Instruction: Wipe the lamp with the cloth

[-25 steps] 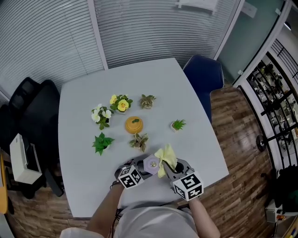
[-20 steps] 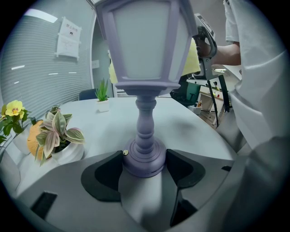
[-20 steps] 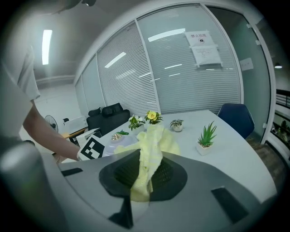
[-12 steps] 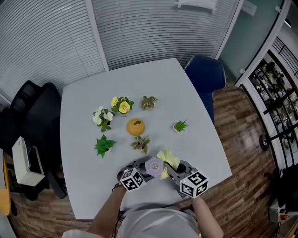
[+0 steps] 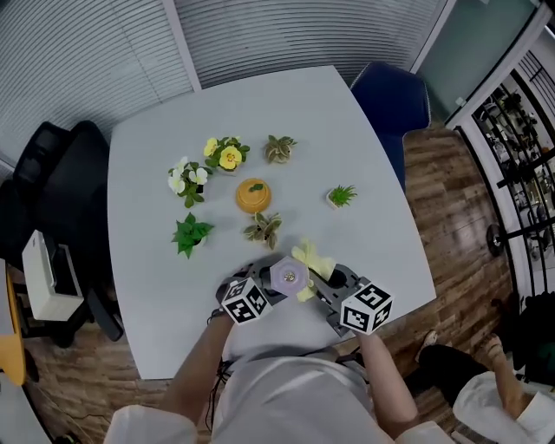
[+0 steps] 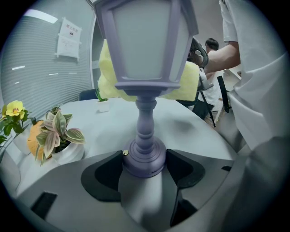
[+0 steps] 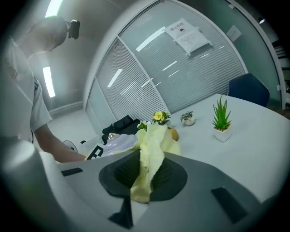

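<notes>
mid-wipe, I'd say | left gripper (image 6: pixel 144 168) fingers (image 6: pixel 106 174) clamp base of lilac lantern-shaped lamp (image 6: pixel 145 68) | right gripper (image 7: pixel 147 174) pinches pale-yellow knit cloth (image 7: pixel 153 147) (up at the shade) | next: sweep round panes

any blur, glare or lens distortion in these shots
Left gripper view: heavy fisheye, dark corners, lamp sharp, background softer. Right gripper view: same fisheye bowing the blinds, ceiling lights glaring top left, cloth sharp. Head view: mild bowing at edges, even light, faint shadows.
</notes>
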A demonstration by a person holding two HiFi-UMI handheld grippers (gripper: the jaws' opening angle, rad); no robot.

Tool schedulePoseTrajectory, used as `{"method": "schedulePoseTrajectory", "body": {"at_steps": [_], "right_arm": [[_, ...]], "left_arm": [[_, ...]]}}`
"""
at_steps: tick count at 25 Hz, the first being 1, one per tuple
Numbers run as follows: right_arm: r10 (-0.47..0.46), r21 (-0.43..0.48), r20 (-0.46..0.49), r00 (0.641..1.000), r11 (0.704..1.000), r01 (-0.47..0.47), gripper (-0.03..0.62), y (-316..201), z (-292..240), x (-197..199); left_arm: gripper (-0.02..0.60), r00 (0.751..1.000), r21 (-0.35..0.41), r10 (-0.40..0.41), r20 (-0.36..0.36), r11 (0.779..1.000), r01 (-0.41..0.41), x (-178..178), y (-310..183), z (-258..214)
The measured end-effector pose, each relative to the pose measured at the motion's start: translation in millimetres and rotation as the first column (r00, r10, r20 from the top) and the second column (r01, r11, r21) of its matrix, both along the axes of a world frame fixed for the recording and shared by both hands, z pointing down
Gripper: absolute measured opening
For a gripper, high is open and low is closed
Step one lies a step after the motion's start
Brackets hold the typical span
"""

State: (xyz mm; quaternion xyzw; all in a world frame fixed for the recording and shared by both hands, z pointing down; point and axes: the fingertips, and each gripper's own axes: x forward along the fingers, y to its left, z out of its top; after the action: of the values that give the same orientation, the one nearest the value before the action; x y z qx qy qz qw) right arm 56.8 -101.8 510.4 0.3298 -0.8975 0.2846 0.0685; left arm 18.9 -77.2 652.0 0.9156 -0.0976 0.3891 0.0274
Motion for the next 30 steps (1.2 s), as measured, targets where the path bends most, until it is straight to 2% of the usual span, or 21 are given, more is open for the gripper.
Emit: {"method": "schedulePoseTrajectory", "body": {"at_steps": [6, 12, 26, 30], "right_arm": [[-0.05, -0.007, 0.036, 0.998, 0.999, 0.05, 0.048, 3.4, 0.7, -6.2], [-0.088, -0.005, -0.017, 0.996, 0.996, 0.088, 0.048, 5.3, 7.4, -12.1], [-0.093, -0.04, -0.074, 0.993, 0.995, 0.091, 0.048, 5.6, 19.6, -12.9], [-0.11, -0.031, -0.046, 0.993, 0.994, 0.109, 0.048, 8.8, 10.1, -11.5]], "left_arm": [[0.314, 1.0, 0.004, 0.002, -0.007, 1.0, -0.002, 2.1, 0.7, -2.1], [0.314, 1.0, 0.008, -0.002, -0.005, 1.0, 0.002, -0.1, 0.3, -2.0], [0.313, 1.0, 0.007, -0.004, -0.005, 1.0, 0.004, -0.2, 0.8, 0.1], [0.313, 1.0, 0.009, -0.004, -0.006, 1.0, 0.004, 0.9, 0.2, 0.1]]}}
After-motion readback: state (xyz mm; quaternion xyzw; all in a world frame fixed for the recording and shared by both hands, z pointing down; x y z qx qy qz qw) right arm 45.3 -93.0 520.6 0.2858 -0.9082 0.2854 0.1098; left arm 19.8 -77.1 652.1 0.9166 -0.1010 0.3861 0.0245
